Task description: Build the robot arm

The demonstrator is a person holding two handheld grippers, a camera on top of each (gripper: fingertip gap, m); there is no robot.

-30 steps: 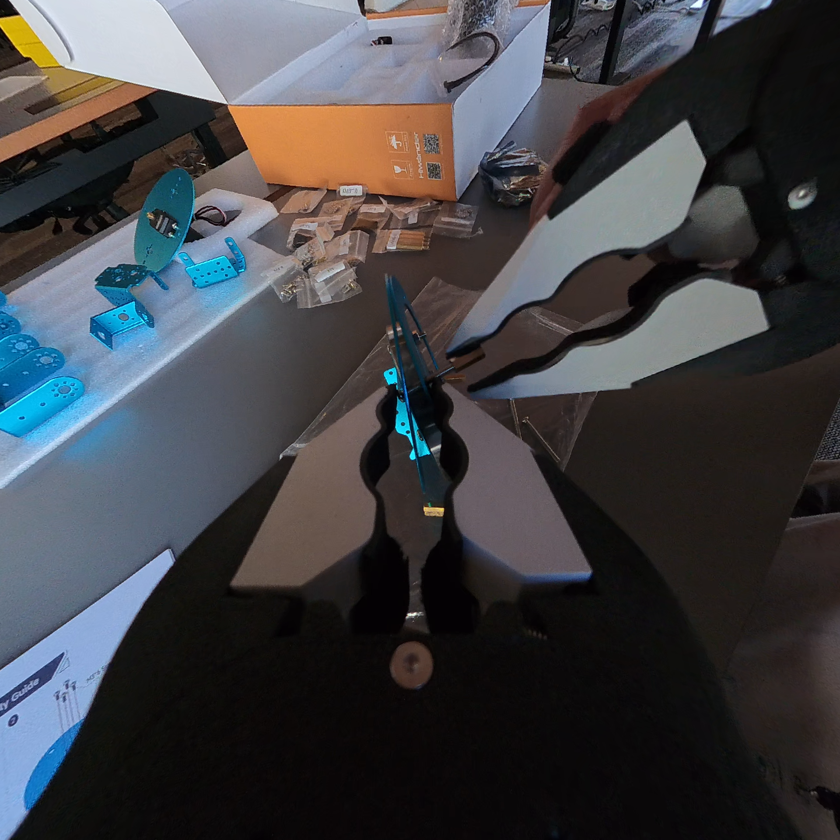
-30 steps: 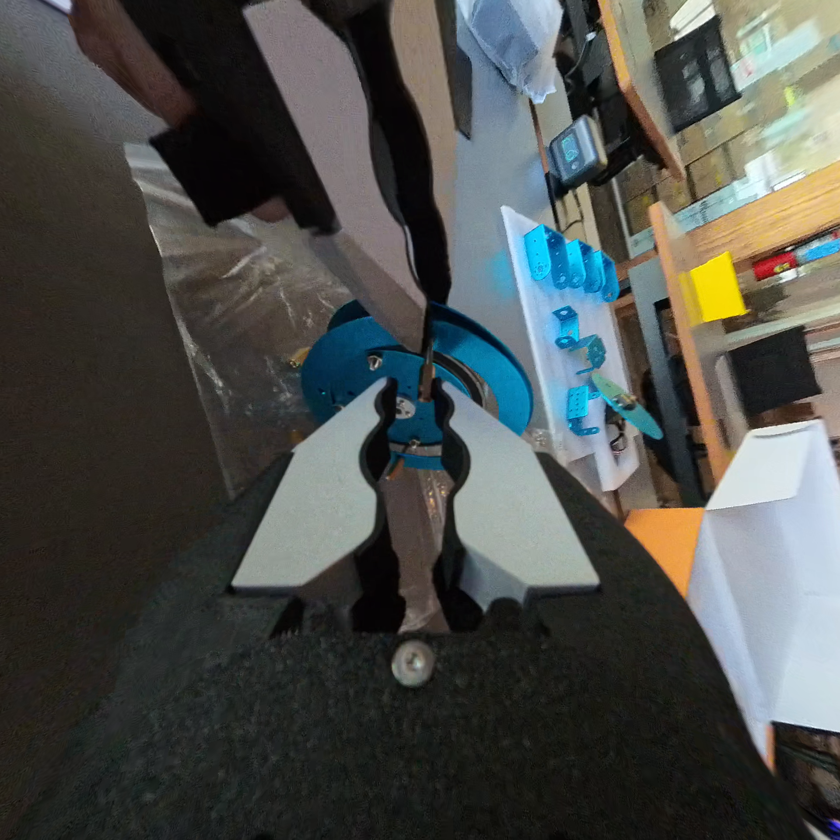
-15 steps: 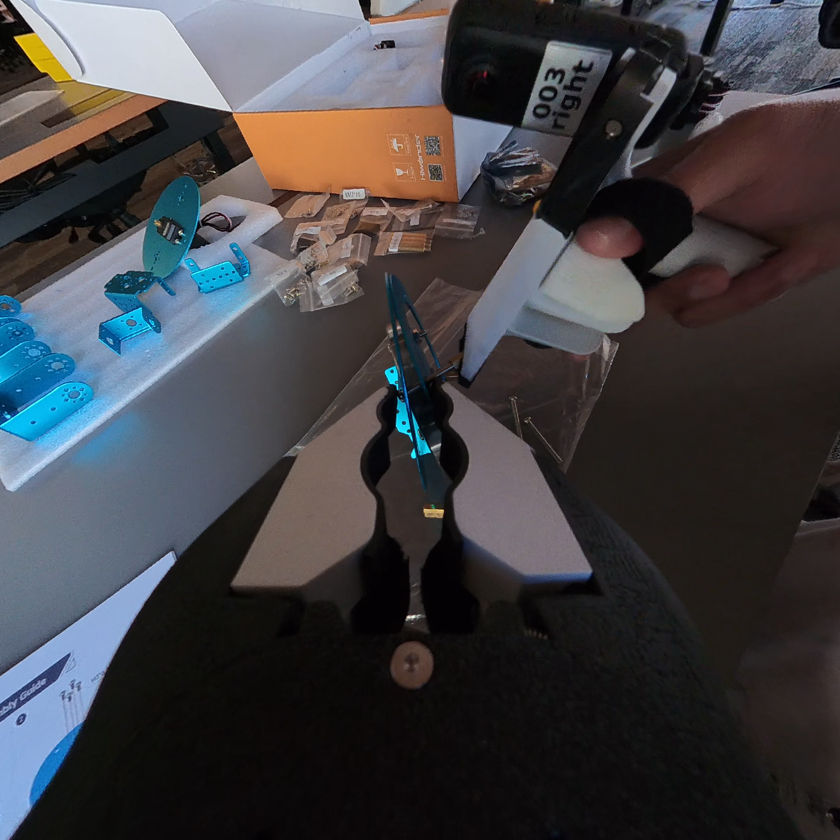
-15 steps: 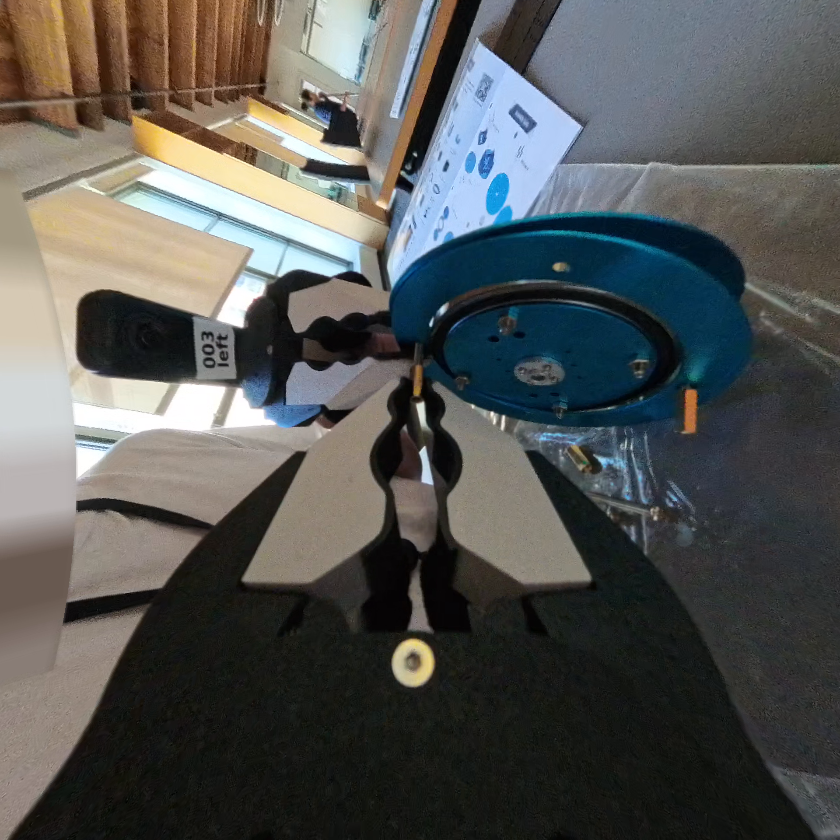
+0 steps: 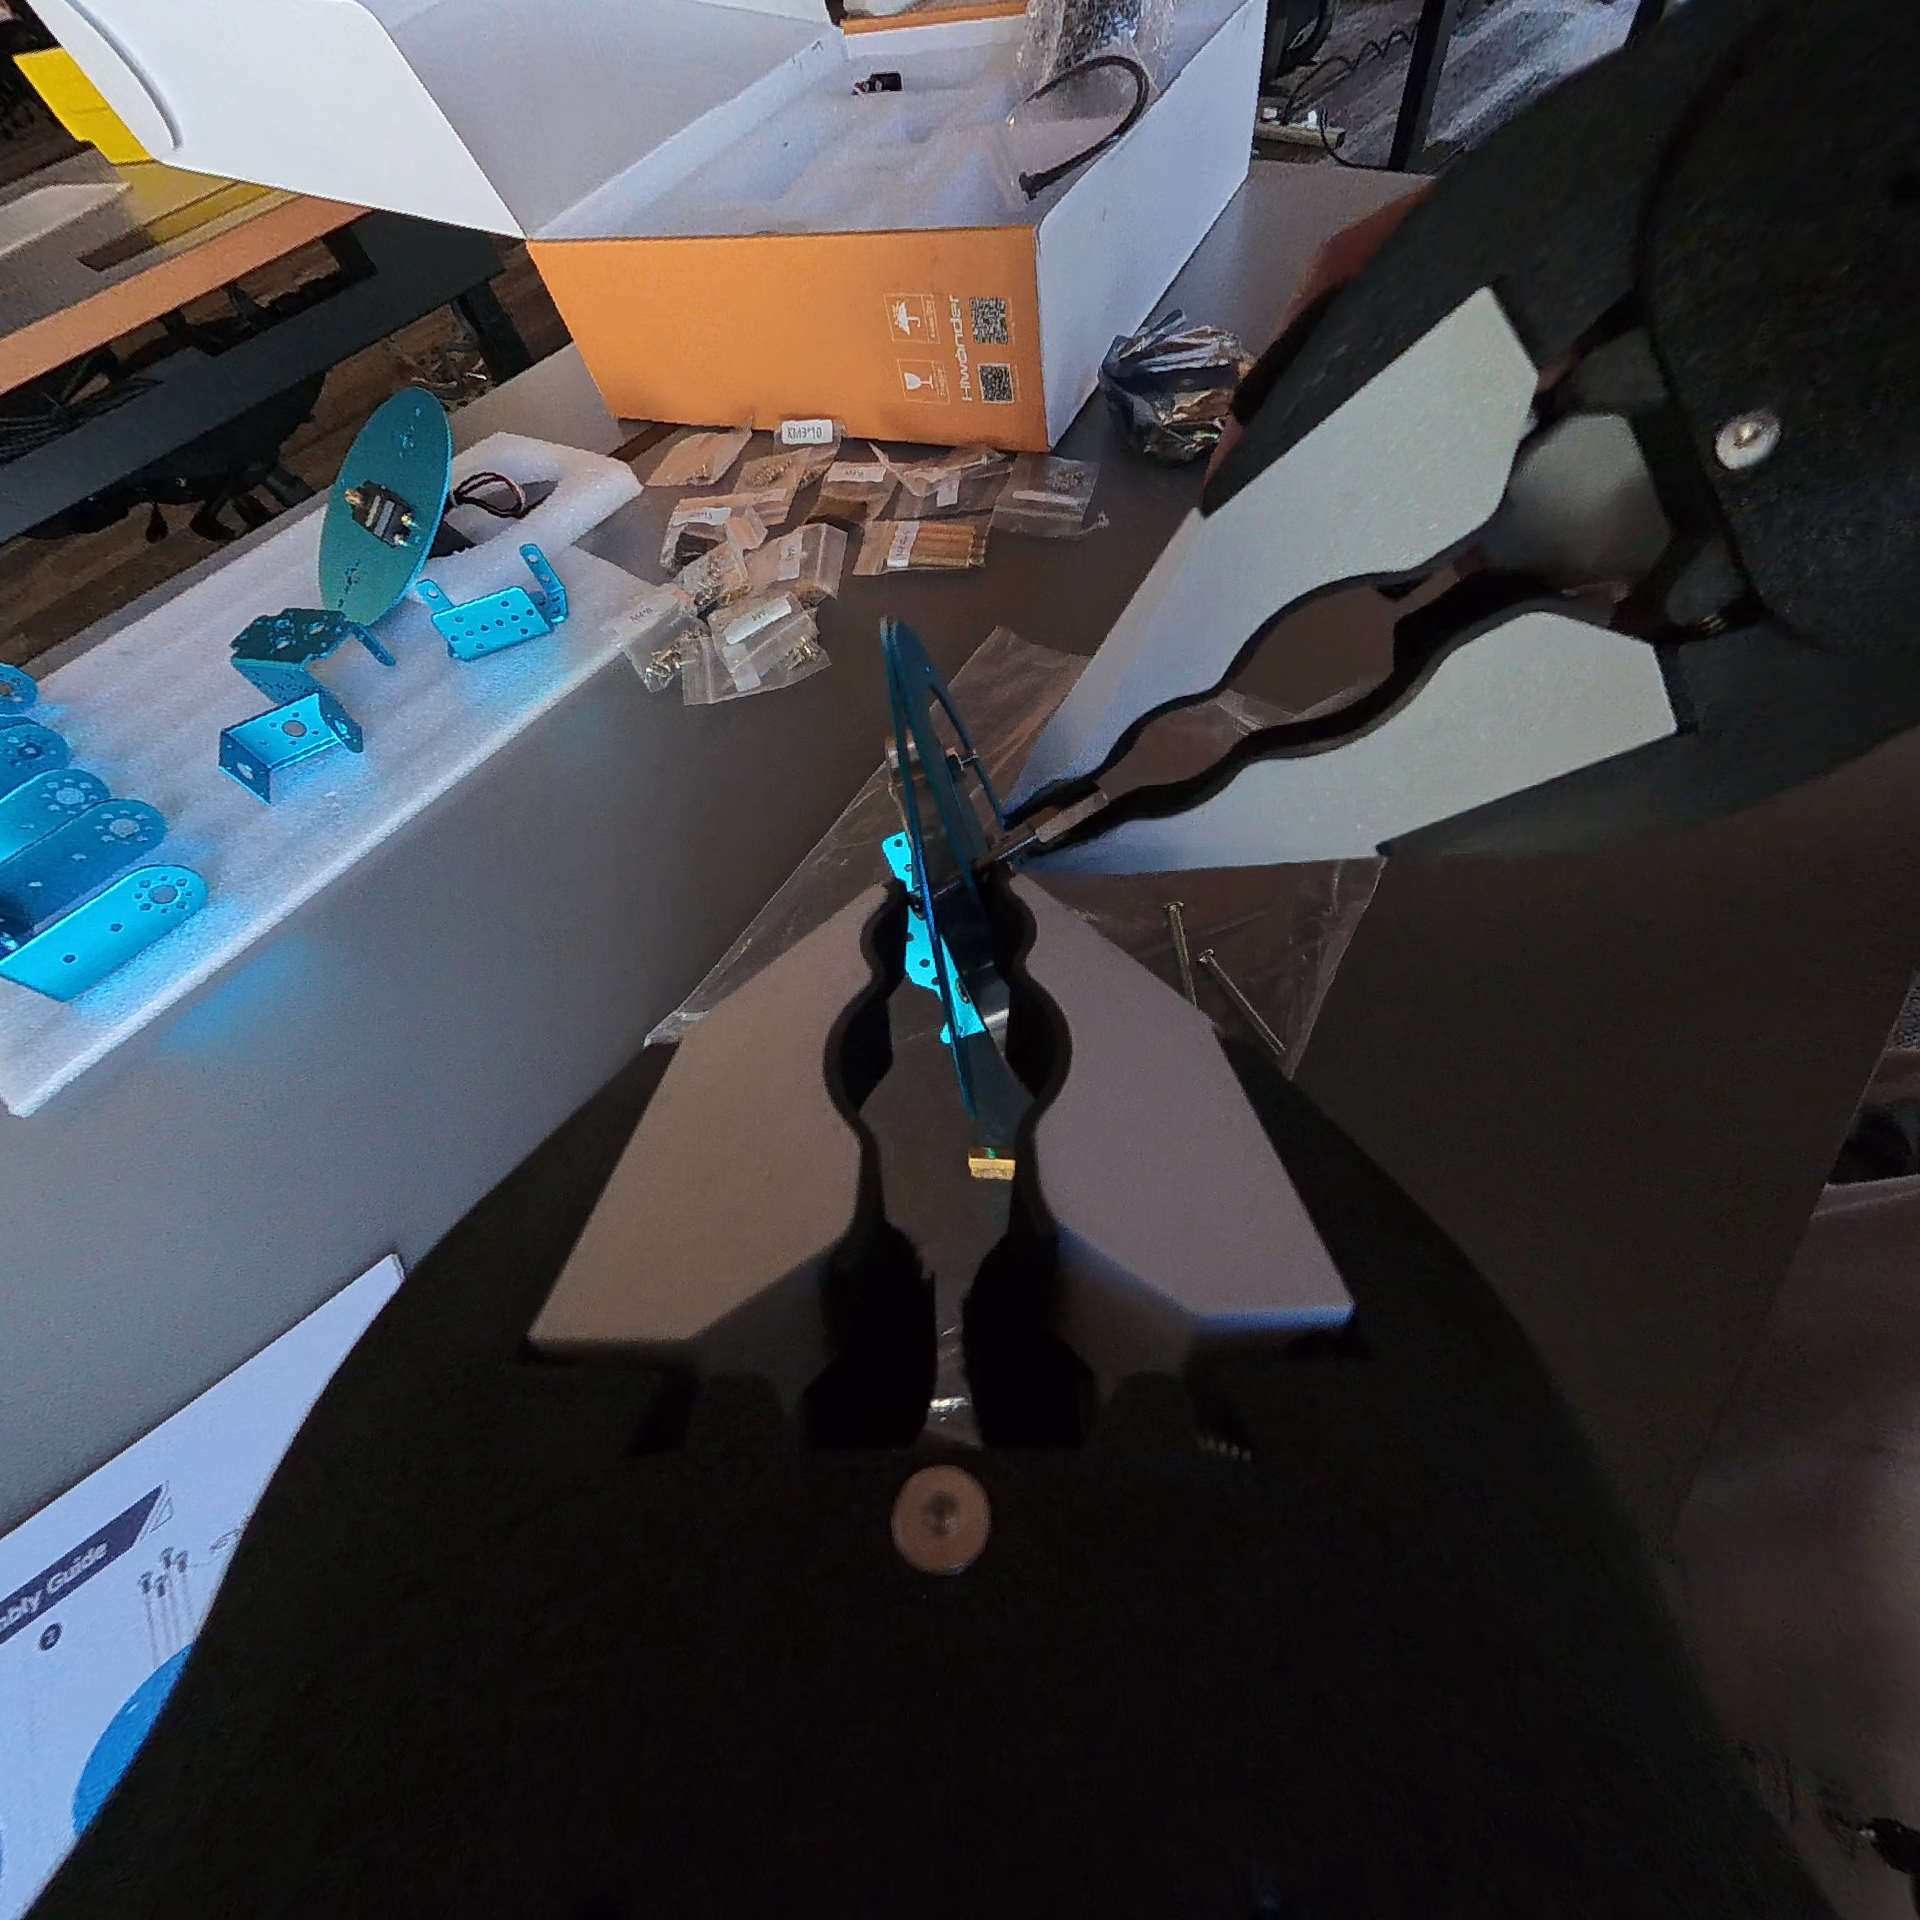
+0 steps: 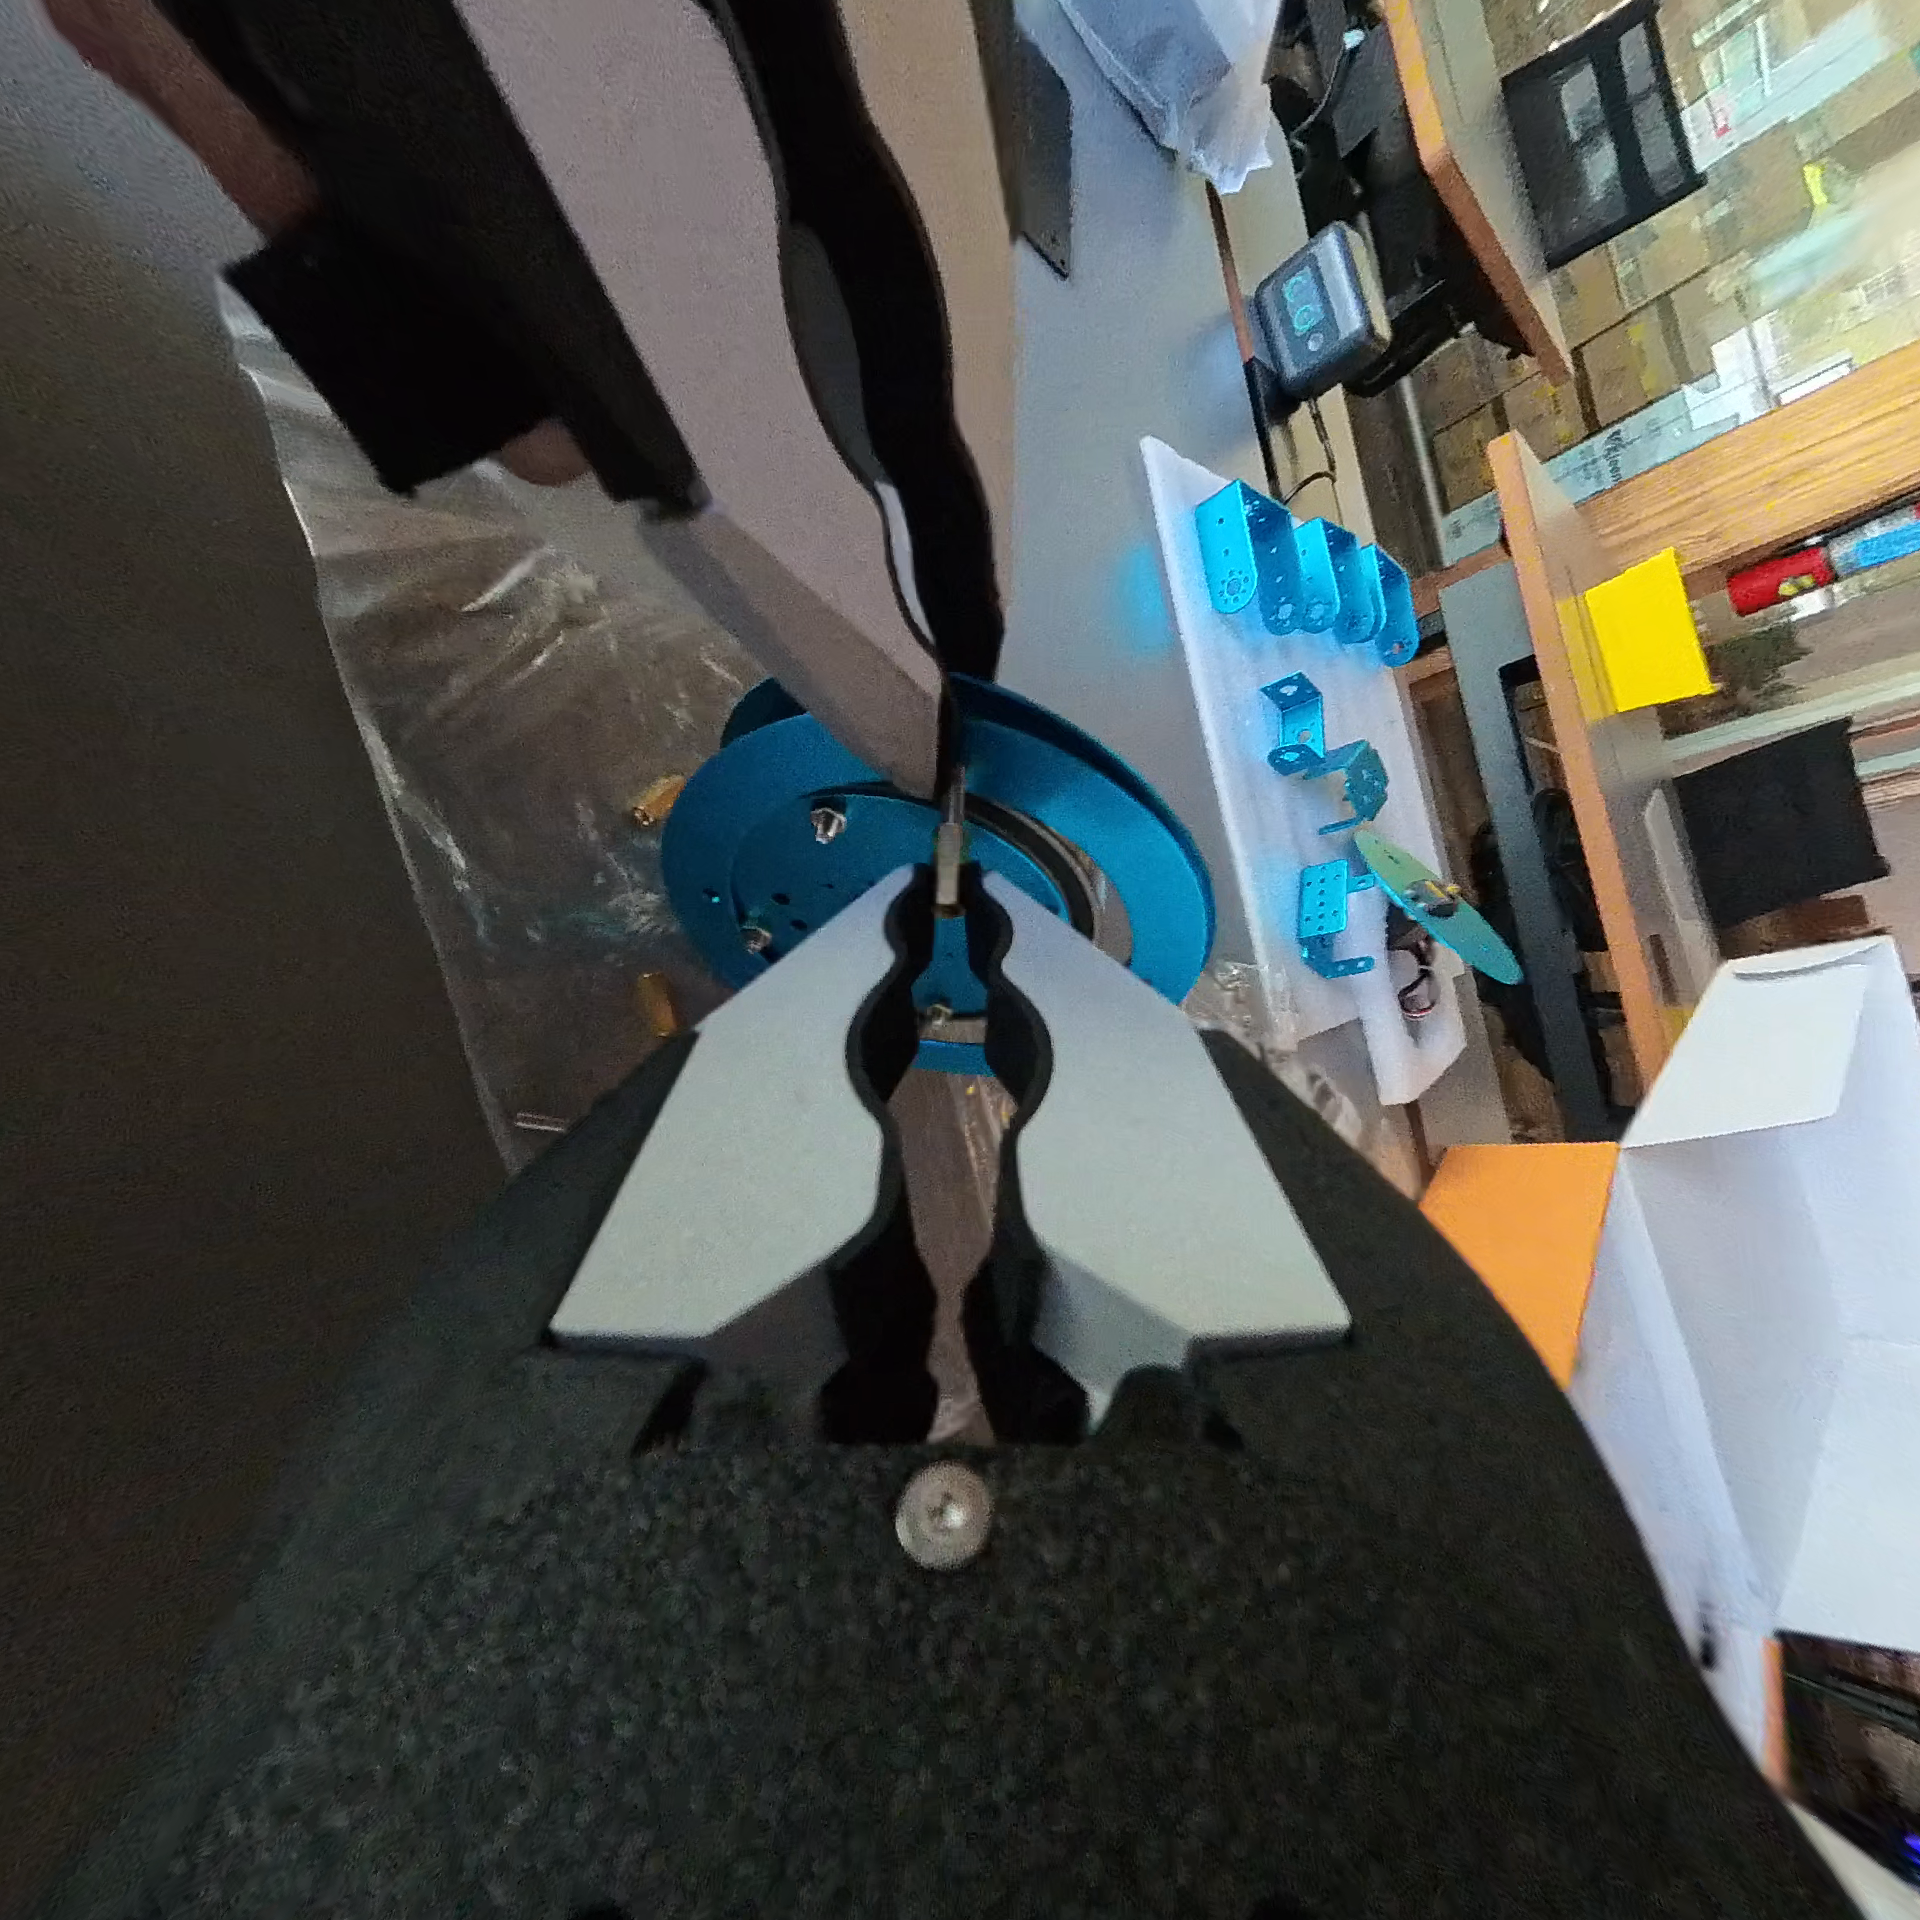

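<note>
My left gripper (image 5: 951,899) is shut on a blue round disc assembly (image 5: 920,935) and holds it edge-on above a clear plastic bag (image 5: 1299,935). A brass standoff (image 5: 992,1162) sticks out of the disc's near rim. My right gripper (image 5: 1034,842) comes in from the upper right, with its tips at the disc's face. In the right wrist view my right gripper (image 6: 945,883) is shut on a small metal standoff (image 6: 948,868) standing on the blue disc (image 6: 1101,800). The left gripper (image 6: 951,727) reaches down from above onto the disc's rim.
An open orange and white box (image 5: 790,322) stands at the back. Small bags of screws (image 5: 821,540) lie in front of it. A white foam pad (image 5: 416,790) holds blue brackets (image 5: 291,743). A printed sheet (image 5: 104,1610) lies near left. Long screws (image 5: 1226,987) and brass standoffs (image 6: 649,810) rest on the bag.
Half a second ago my right gripper was rolled well over to one side at the disc. It has rolled back to its earlier attitude. My left gripper and the disc stayed still.
</note>
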